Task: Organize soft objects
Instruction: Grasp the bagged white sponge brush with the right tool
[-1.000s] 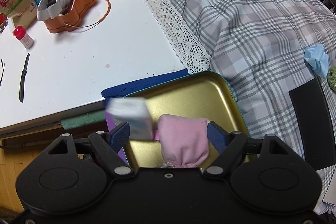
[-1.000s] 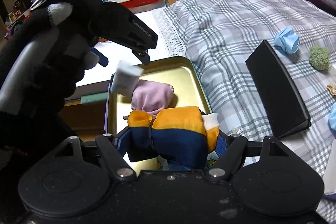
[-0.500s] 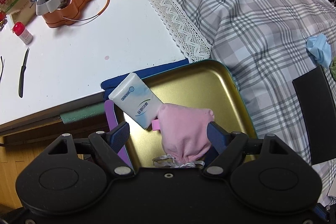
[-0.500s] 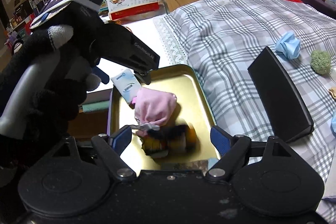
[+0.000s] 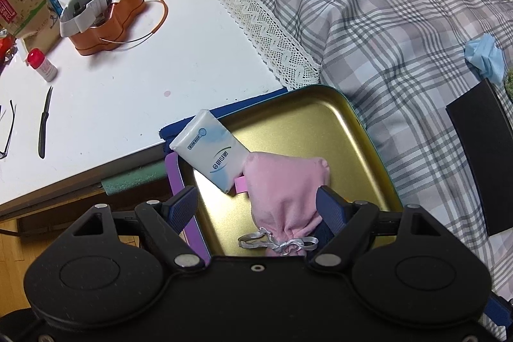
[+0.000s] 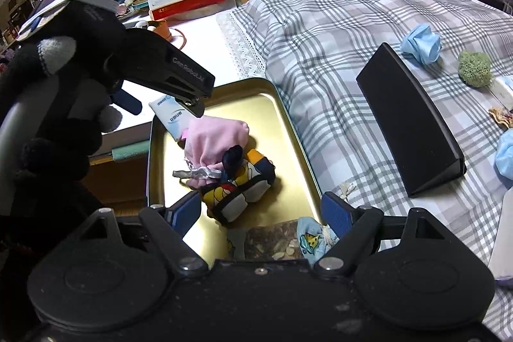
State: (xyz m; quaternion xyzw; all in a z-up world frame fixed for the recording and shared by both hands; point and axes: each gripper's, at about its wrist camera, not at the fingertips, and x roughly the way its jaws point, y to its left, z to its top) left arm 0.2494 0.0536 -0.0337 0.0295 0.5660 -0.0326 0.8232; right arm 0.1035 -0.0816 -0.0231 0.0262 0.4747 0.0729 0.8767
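Note:
A gold tray [image 5: 307, 117] [image 6: 295, 137] sits on the plaid bed at the table's edge. In it lie a white tissue pack [image 5: 210, 156] [image 6: 171, 116], a pink drawstring pouch [image 5: 285, 191] [image 6: 214, 140] and a yellow-and-navy sock bundle [image 6: 243, 181]. My left gripper [image 5: 256, 207] is open above the tray's near end, with the pouch between its fingers. My right gripper [image 6: 261, 212] is open and empty just above the sock bundle. A light-blue patterned cloth [image 6: 307, 237] lies at the tray's near corner.
A black wedge-shaped case [image 6: 410, 124] [image 5: 481, 149] lies on the bed right of the tray. Beyond it are a blue crumpled cloth [image 6: 420, 44] [image 5: 484, 60] and a green fuzzy ball [image 6: 474, 68]. The white table [image 5: 112, 79] holds an orange tin [image 5: 105, 18], a small bottle, a pen.
The left gripper let go of the tissue pack, which now lies in the tray. The right gripper opened and dropped the sock bundle into the tray beside the pink pouch.

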